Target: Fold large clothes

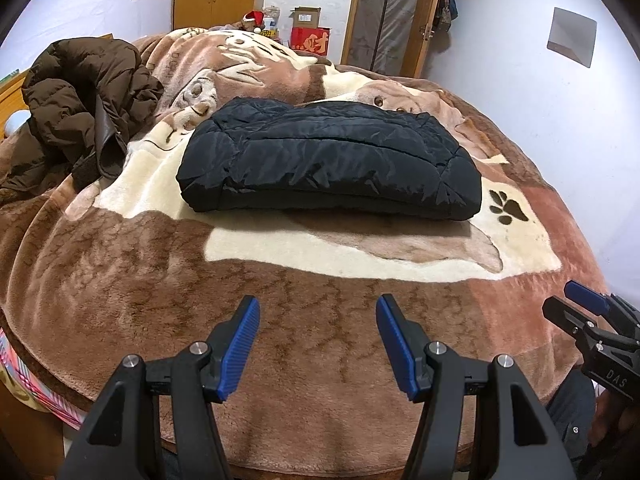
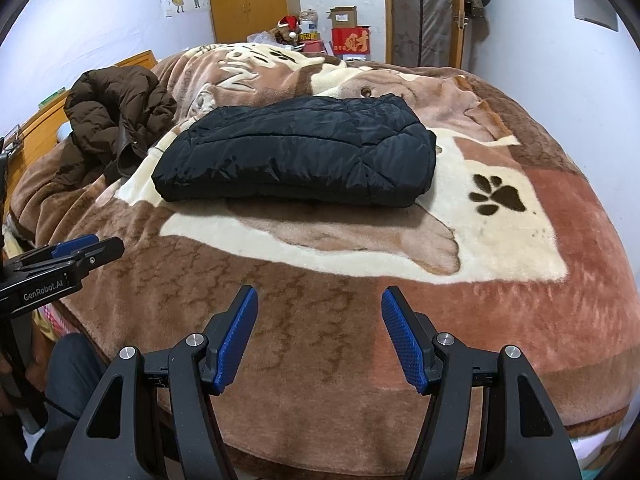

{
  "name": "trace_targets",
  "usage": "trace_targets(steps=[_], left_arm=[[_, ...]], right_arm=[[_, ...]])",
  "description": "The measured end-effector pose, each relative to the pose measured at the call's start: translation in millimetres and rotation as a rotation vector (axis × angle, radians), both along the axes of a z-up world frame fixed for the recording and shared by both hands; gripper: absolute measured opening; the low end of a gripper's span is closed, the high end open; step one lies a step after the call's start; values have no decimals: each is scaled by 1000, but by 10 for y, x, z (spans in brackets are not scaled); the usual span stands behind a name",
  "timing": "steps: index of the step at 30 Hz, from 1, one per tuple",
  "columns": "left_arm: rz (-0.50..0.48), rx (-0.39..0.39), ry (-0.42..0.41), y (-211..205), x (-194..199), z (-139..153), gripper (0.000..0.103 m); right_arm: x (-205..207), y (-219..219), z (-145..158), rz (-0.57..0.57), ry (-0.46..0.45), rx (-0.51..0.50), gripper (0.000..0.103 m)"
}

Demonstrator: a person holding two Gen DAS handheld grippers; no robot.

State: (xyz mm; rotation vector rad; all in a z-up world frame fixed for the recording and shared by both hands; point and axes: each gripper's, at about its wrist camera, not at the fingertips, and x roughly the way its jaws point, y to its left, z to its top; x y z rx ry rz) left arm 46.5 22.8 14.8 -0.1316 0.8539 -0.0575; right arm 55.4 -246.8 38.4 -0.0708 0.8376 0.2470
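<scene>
Left wrist view: left gripper [image 1: 318, 346] at bottom centre, blue pads spread, nothing between them, only the brown-and-cream plush animal-print blanket [image 1: 280, 304] beneath. Black quilted puffer jacket, folded into a flat rectangular bundle [image 1: 328, 160], sits mid-frame, straight ahead and well apart from the fingertips. Its long axis runs left-right across the frame, crosswise to the fingers. Crumpled brown puffer coat [image 1: 84, 96] heaped at upper left, unfolded, just beside the black bundle's left end. Right gripper [image 1: 588, 320] pokes in at the lower right edge.

Right wrist view: right gripper [image 2: 320, 340] at bottom centre, pads also spread wide and empty. Black bundle [image 2: 296, 152] is above centre, shifted slightly left of the finger line, long axis again left-right. Brown coat [image 2: 116, 112] is at upper left, further off. Left gripper [image 2: 76, 250] shows at the left edge; from here I can't tell how its jaws stand.

Judgement: black jacket looks done; brown coat is next. It lies up-left of both grippers, so the left hand is nearer.
</scene>
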Motion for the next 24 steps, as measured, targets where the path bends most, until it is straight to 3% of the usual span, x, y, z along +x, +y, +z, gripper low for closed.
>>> trace_targets(steps=[24], left_arm=[[5,-8,5,0,-36,0,63]], right_arm=[[-2,16,-18,-4,7,0,65]])
